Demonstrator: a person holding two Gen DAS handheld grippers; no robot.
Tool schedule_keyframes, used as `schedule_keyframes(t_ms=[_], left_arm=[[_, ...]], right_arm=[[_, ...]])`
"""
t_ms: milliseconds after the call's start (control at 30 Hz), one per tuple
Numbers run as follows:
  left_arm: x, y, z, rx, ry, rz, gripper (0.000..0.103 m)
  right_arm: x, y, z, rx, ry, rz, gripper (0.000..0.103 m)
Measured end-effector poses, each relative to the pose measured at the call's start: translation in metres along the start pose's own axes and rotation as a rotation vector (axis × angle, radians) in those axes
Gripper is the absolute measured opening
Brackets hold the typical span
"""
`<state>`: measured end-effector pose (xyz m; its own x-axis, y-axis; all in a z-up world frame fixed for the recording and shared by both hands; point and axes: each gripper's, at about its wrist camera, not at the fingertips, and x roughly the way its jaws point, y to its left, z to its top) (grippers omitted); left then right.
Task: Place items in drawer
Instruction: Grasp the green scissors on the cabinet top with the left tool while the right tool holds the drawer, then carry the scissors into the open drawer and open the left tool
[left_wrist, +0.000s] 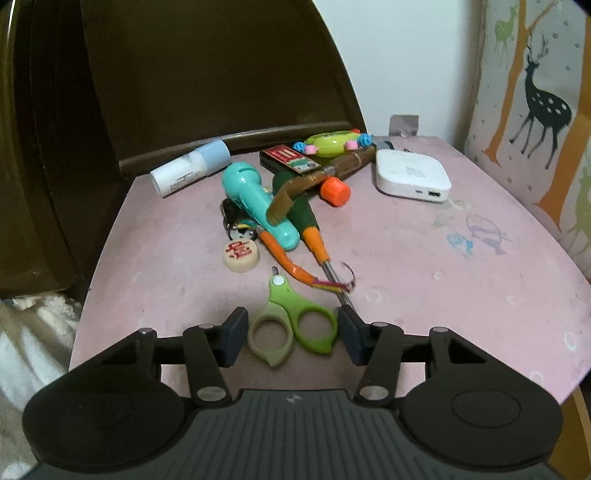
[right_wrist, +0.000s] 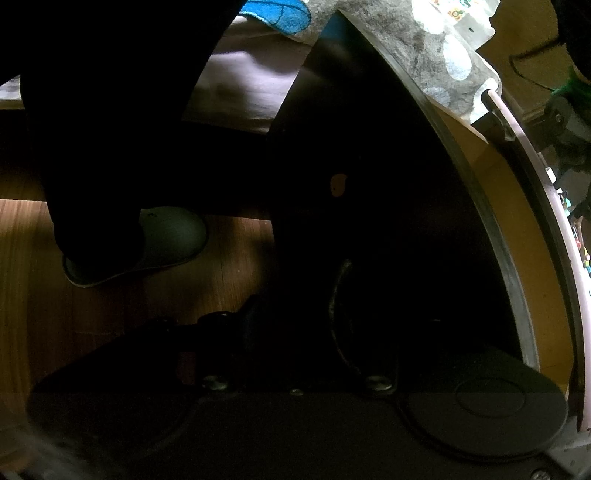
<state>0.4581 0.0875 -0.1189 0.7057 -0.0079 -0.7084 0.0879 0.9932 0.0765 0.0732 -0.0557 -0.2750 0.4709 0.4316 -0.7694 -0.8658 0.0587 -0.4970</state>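
In the left wrist view my left gripper (left_wrist: 291, 338) is open, its fingers either side of the handles of green scissors (left_wrist: 291, 325) lying on a pink tabletop (left_wrist: 424, 266). Beyond lie a green-and-orange screwdriver (left_wrist: 310, 229), a teal flashlight (left_wrist: 255, 201), a round game piece (left_wrist: 242, 254), a white tube (left_wrist: 192, 168) and a white box (left_wrist: 412, 173). In the right wrist view my right gripper (right_wrist: 306, 350) is in deep shadow against a dark drawer front with a curved metal handle (right_wrist: 336, 314). Its finger state is hidden.
A dark wooden headboard (left_wrist: 207, 74) rises behind the tabletop. A deer-print curtain (left_wrist: 535, 92) hangs at right. In the right wrist view a slippered foot (right_wrist: 155, 240) stands on wood floor at left, and the cabinet's light wood side (right_wrist: 517, 236) runs along the right.
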Motion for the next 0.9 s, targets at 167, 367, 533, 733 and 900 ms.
schedule_keyframes(t_ms=[167, 367, 533, 733, 900], left_arm=[[-0.024, -0.004, -0.009, -0.001, -0.013, 0.001, 0.052], [-0.059, -0.013, -0.014, 0.004, -0.026, -0.011, 0.052], [-0.092, -0.028, -0.022, 0.025, -0.035, -0.029, 0.052], [-0.118, -0.044, -0.040, 0.066, -0.014, -0.054, 0.052], [-0.135, -0.055, -0.056, 0.113, 0.015, -0.077, 0.052]], right_arm=[[0.000, 0.000, 0.000, -0.001, 0.001, -0.001, 0.045], [0.001, 0.001, 0.001, -0.003, 0.006, -0.004, 0.045], [0.000, 0.001, 0.001, -0.002, 0.008, -0.004, 0.045], [0.000, 0.001, 0.002, 0.003, 0.011, -0.007, 0.045], [0.000, 0.002, 0.003, 0.008, 0.017, -0.010, 0.044]])
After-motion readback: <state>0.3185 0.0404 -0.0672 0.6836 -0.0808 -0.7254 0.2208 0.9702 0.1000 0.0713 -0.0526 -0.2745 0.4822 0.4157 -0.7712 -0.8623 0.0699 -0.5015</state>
